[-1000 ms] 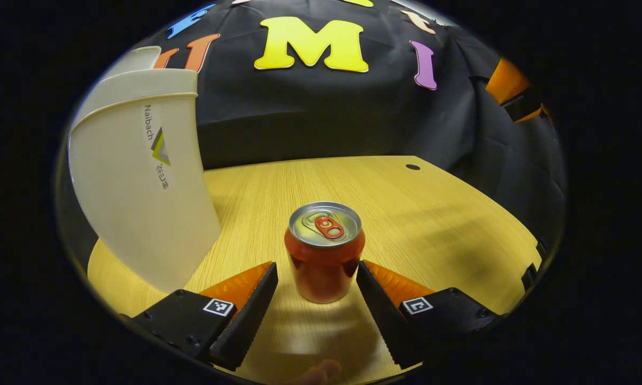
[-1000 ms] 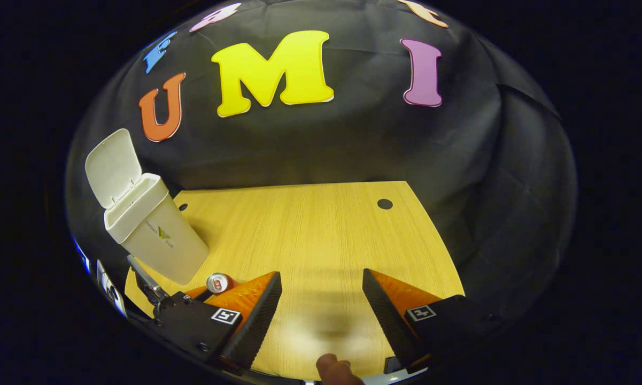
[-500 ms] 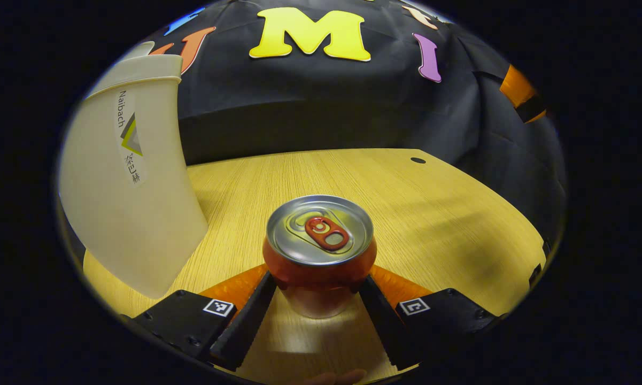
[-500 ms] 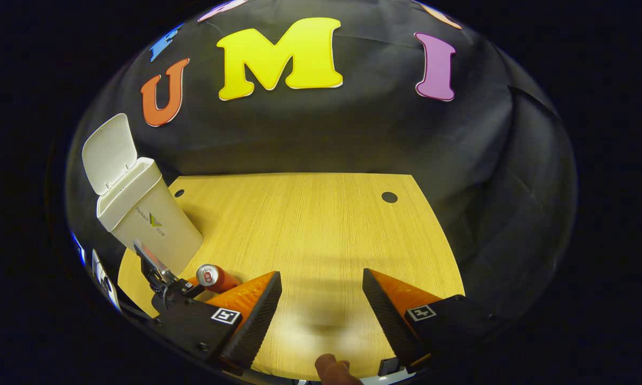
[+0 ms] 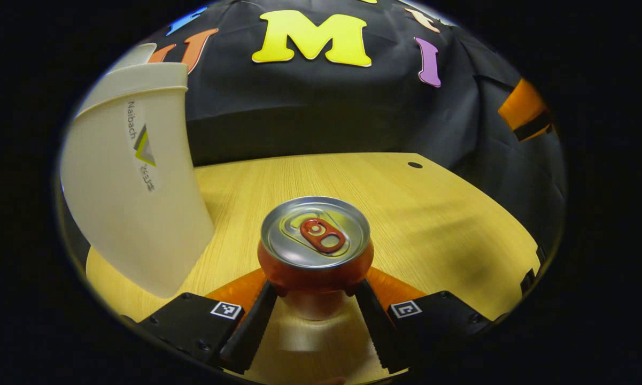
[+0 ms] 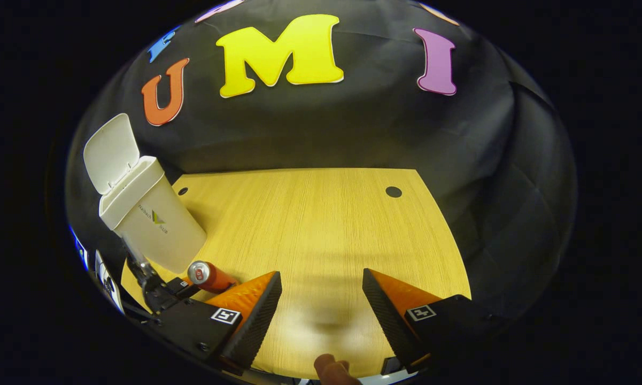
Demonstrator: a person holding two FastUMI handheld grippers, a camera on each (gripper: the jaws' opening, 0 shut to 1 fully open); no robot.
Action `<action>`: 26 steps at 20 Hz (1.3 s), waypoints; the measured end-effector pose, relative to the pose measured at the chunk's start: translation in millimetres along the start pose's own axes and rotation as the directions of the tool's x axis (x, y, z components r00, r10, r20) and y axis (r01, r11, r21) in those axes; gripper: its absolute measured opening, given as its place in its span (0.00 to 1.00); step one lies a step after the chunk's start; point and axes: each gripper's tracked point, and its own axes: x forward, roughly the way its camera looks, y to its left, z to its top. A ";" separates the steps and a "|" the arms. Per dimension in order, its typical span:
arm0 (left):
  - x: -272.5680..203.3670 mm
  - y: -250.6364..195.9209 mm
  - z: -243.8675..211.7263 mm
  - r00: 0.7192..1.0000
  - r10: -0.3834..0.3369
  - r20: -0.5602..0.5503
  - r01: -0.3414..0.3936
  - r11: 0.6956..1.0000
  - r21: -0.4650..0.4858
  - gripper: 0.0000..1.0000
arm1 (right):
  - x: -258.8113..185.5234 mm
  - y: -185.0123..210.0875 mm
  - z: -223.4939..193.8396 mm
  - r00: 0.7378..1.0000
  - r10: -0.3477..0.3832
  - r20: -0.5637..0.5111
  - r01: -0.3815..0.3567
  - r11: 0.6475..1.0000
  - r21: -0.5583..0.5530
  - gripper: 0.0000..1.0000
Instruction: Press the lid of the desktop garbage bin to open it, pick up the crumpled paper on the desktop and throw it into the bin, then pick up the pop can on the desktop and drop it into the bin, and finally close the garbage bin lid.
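Red pop can (image 5: 315,256) standing upright on wooden desk (image 5: 433,214) in left gripper view, left tongs (image 5: 314,299) clamping its lower body from both sides. White garbage bin (image 5: 133,176) sitting just left of can, near but apart.

Right gripper view: right tongs (image 6: 322,299) hanging wide apart over bare desk (image 6: 321,224), gripping nothing. Bin (image 6: 149,224) standing at far left, lid (image 6: 111,152) tilting up open. Can (image 6: 206,274) showing just in front of bin, left tongs (image 6: 179,287) holding it.
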 end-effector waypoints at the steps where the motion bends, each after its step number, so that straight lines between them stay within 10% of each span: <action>1: -9.3 4.2 10.3 1.000 0.006 0.016 -0.006 1.000 0.002 0.86 | 0.7 0.0 -2.2 1.000 0.002 0.001 -0.002 1.000 0.000 0.96; 10: -108.3 20.6 108.9 0.999 0.027 0.047 -0.030 0.997 0.069 0.84 | 3.0 1.2 -30.5 0.998 0.034 -0.045 -0.033 0.999 0.022 0.93; 18: -163.3 95.6 191.5 0.983 0.183 0.025 -0.182 0.982 -0.041 0.84 | 10.6 19.3 -28.0 0.996 0.070 -0.047 -0.069 0.997 0.025 0.96; 26: -164.6 195.8 227.1 0.902 0.431 0.030 -0.428 0.900 -0.078 0.84 | 14.1 38.9 -28.7 0.995 0.081 -0.064 -0.084 0.995 -0.056 0.96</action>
